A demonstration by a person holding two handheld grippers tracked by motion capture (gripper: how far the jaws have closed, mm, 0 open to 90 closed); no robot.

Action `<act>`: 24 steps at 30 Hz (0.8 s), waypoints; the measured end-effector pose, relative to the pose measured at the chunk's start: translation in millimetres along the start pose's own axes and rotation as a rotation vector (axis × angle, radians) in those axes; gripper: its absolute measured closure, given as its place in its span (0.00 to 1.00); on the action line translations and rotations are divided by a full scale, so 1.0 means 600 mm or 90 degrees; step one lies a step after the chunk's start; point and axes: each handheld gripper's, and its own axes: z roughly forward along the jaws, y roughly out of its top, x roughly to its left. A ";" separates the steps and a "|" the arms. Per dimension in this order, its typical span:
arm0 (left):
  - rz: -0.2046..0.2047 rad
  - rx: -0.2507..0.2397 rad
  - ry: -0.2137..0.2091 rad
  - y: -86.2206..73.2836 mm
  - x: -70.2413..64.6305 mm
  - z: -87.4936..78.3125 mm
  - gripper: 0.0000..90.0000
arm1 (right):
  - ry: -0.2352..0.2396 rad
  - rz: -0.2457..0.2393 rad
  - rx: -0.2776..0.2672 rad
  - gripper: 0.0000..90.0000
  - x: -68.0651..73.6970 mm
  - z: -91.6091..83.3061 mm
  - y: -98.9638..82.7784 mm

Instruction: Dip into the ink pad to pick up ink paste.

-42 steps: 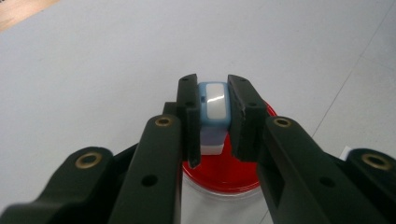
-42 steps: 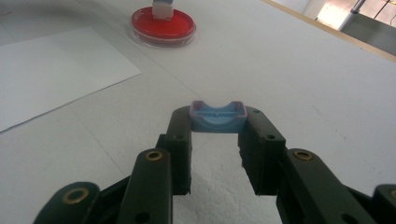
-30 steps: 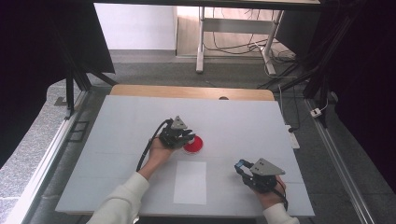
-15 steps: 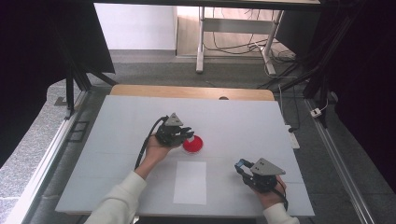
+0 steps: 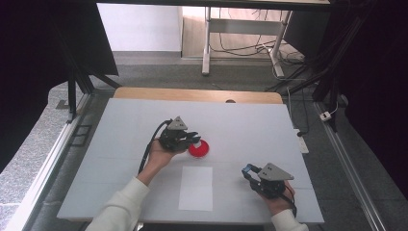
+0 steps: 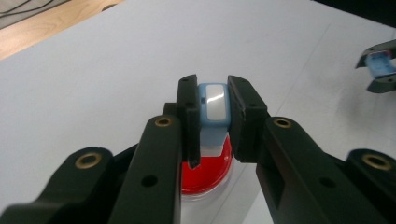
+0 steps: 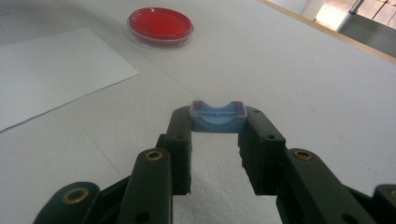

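My left tongs (image 6: 210,123) gripped a small blue-and-white plastic piece (image 6: 212,108) over the round red-filled clear dish (image 6: 205,175). My right tongs (image 7: 218,140) clamped a blue plastic cap (image 7: 218,117) above the worktop (image 5: 250,120). Next, probably, lowering the left piece into the dish.

The left tool (image 5: 185,138) sits out over the middle of the table (image 5: 120,125), held from behind by the left hand (image 5: 161,153), whose white-sleeved forearm runs up from the bottom edge and slants toward the centre. Its black jaws stand close together, clamped on a small blue piece (image 6: 213,109). The right tool (image 5: 255,175) lies near the table's front right corner, gripped by the right hand (image 5: 278,195) with the wrist just inside the bottom edge. Its jaws point leftward and are likewise pressed on a blue cap (image 7: 217,116).
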 end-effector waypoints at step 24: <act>0.025 -0.038 -0.069 0.025 -0.038 -0.058 0.84 | 0.000 0.001 0.001 0.72 0.000 0.000 0.000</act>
